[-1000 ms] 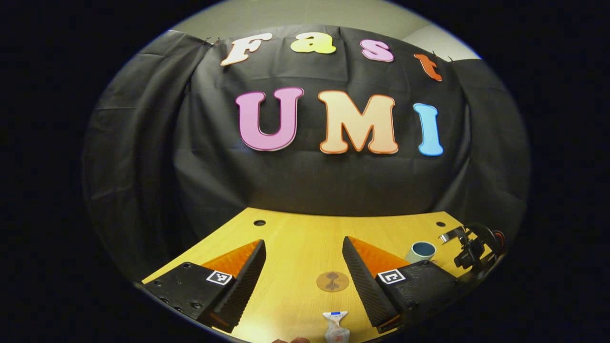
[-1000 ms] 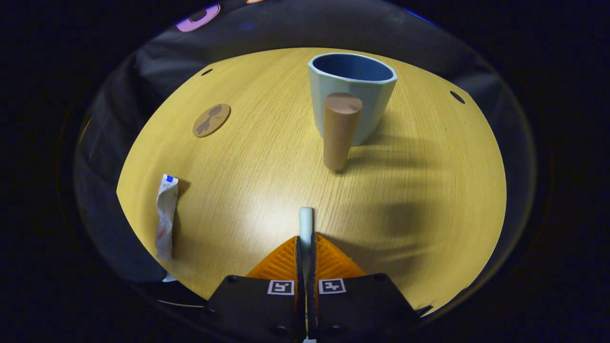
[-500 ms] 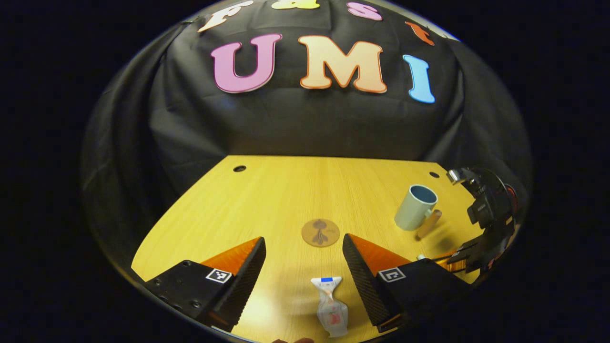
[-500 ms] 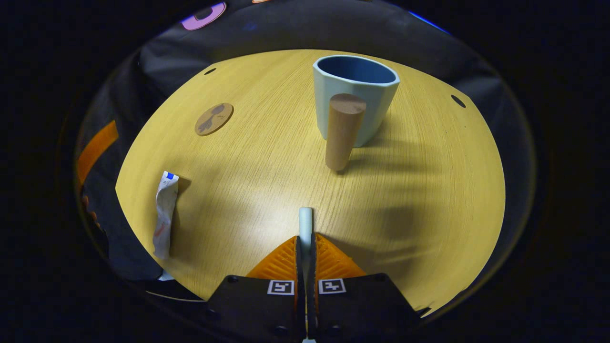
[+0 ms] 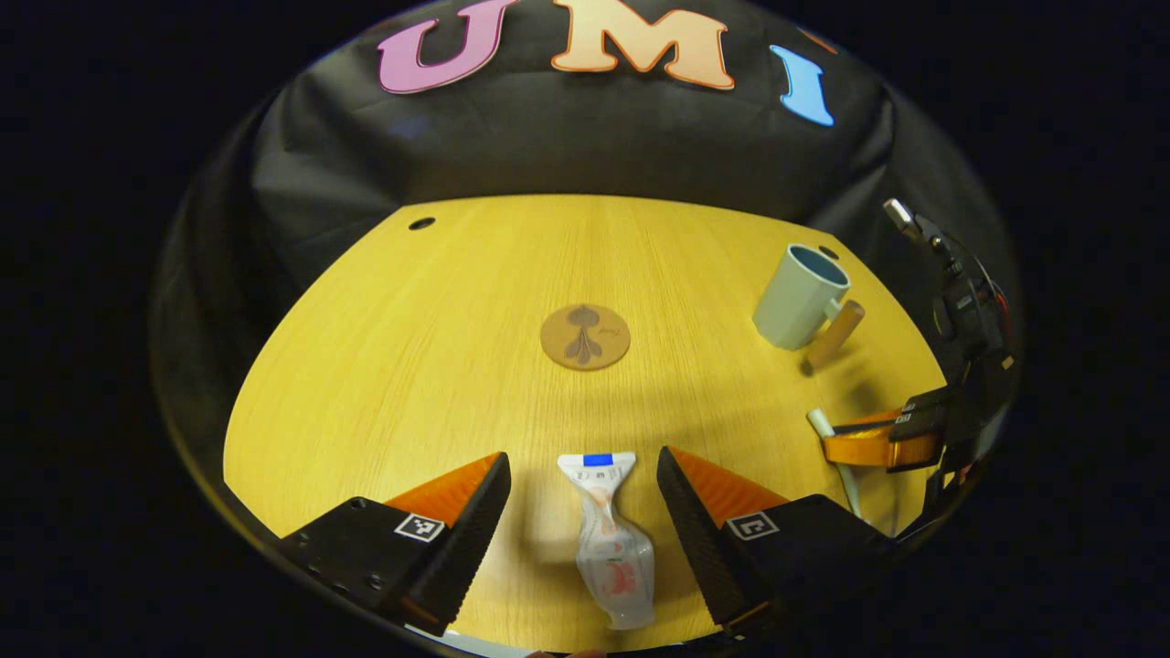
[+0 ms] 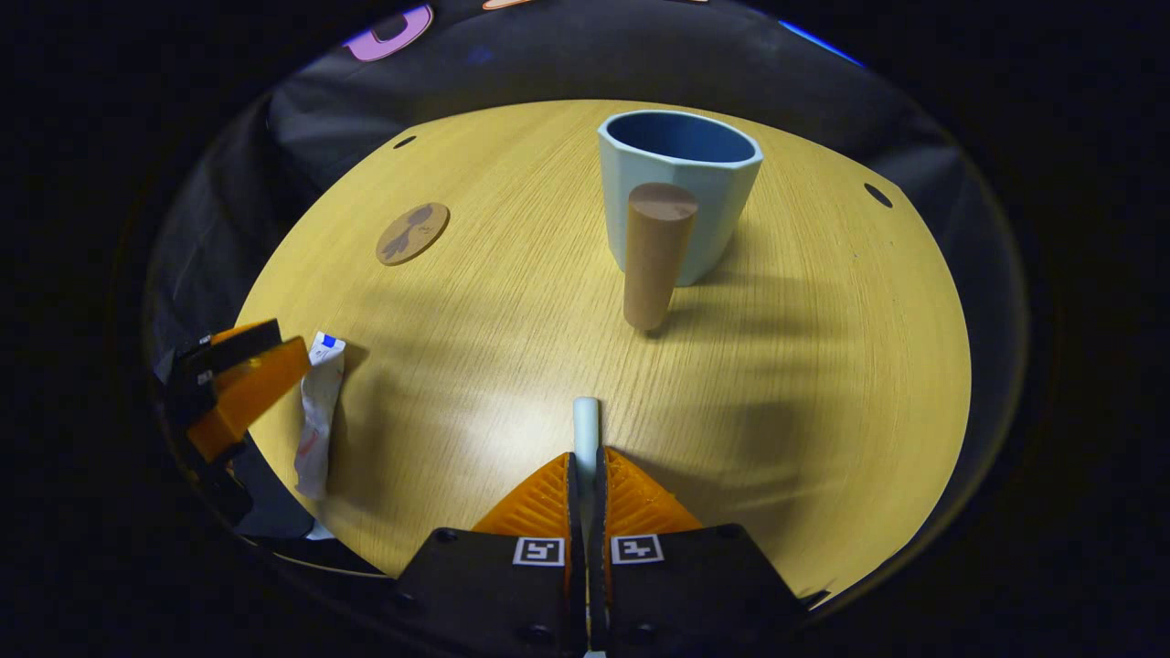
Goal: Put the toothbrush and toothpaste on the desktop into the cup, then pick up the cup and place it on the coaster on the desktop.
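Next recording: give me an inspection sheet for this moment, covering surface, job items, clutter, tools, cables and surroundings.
Surface: wooden desktop, with small round holes near its far corners.
Job's things: cup upright and empty, wooden handle toward the right tool; coaster bare; toothpaste lying flat; toothbrush gripped.
Clutter: nothing seen.
Tools: left tool open, fingers either side of the toothpaste, not touching; right tool shut on the toothbrush.
Cables: nothing seen.
Surroundings: black cloth wall.
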Motion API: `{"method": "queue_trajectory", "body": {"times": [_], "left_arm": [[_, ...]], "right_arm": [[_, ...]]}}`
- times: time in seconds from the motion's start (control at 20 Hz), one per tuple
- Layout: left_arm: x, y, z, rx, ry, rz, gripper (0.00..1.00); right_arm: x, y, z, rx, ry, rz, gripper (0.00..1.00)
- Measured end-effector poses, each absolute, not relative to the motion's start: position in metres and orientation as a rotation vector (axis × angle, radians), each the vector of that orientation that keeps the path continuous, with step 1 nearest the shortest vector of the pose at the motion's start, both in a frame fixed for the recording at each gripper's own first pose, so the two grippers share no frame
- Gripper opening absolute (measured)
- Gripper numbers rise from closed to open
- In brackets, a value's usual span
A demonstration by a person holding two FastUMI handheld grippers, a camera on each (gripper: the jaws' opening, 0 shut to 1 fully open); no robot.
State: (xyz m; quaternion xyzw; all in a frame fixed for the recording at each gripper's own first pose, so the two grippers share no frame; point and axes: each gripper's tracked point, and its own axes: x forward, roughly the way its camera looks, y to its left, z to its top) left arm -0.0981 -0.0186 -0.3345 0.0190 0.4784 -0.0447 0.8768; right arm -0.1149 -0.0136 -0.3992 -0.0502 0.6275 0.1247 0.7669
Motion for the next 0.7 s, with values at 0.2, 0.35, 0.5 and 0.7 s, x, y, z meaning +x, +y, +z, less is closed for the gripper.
{"method": "queue_trajectory", "body": {"times": [0.2,0.35,0.5,0.7], "left_arm": [[-0.111,-0.022,-0.352,0.021,1.082,-0.093,0.95],[-0.116,-0.022,-0.362,0.021,1.119,-0.088,0.95],[-0.114,-0.019,-0.363,0.045,1.119,-0.080,0.95],[-0.114,-0.019,-0.365,0.078,1.127,-0.067,0.89]], "right_arm": [[-0.114,-0.014,-0.398,-0.112,1.356,0.273,0.05],[-0.113,-0.013,-0.399,-0.104,1.355,0.276,0.05],[-0.114,-0.013,-0.399,-0.106,1.350,0.275,0.04],[-0.113,-0.013,-0.399,-0.109,1.345,0.279,0.05]]}}
